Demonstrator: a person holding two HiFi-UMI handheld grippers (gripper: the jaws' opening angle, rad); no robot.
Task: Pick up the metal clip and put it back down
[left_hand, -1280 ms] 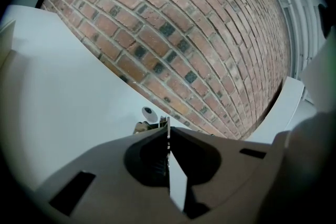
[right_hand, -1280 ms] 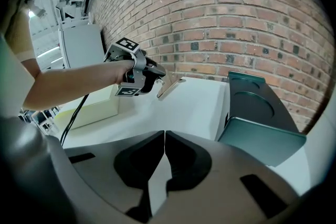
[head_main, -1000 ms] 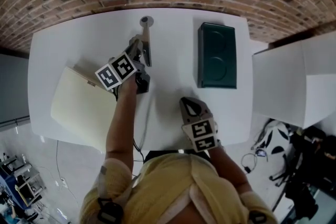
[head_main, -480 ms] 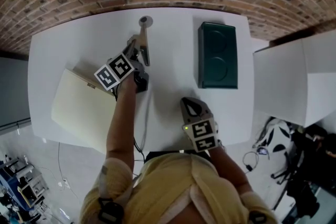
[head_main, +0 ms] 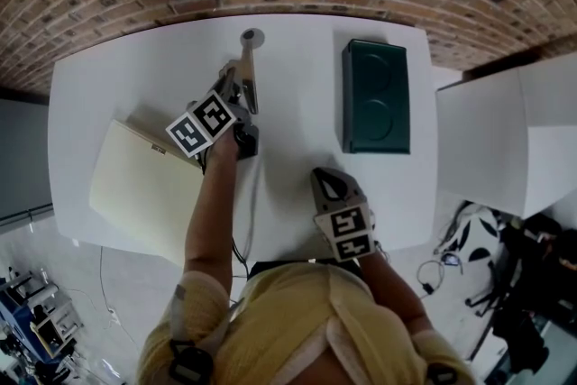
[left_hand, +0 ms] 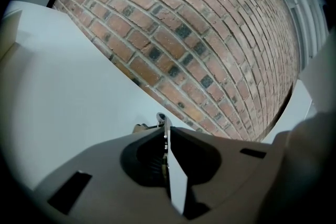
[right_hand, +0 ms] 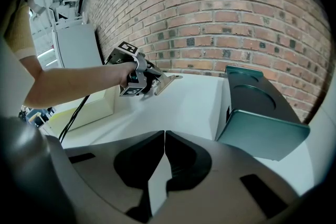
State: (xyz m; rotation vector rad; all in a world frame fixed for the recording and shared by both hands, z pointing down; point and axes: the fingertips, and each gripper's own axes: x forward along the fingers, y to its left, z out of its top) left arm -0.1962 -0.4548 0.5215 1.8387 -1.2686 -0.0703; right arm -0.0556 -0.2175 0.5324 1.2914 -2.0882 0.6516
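Note:
The metal clip [head_main: 250, 68] is a long silver strip with a round end, pointing toward the brick wall. My left gripper [head_main: 236, 90] is shut on its near end. In the left gripper view the thin metal clip [left_hand: 165, 131] sits pinched edge-on between the closed jaws of the left gripper [left_hand: 167, 139]. The right gripper view shows the clip [right_hand: 167, 80] sticking out of the left gripper [right_hand: 150, 81], apparently just above the white table [right_hand: 189, 102]. My right gripper [head_main: 326, 182] rests near the table's front edge, shut and empty, with its jaws [right_hand: 164, 136] closed together.
A dark green box [head_main: 375, 96] lies on the table to the right of the clip, seen close by in the right gripper view as the green box [right_hand: 262, 113]. A cream pad [head_main: 144, 185] lies at the left front. A white cabinet [head_main: 505, 140] stands right of the table.
The left gripper has shifted only slightly with the clip still in its jaws. The right gripper has stayed put.

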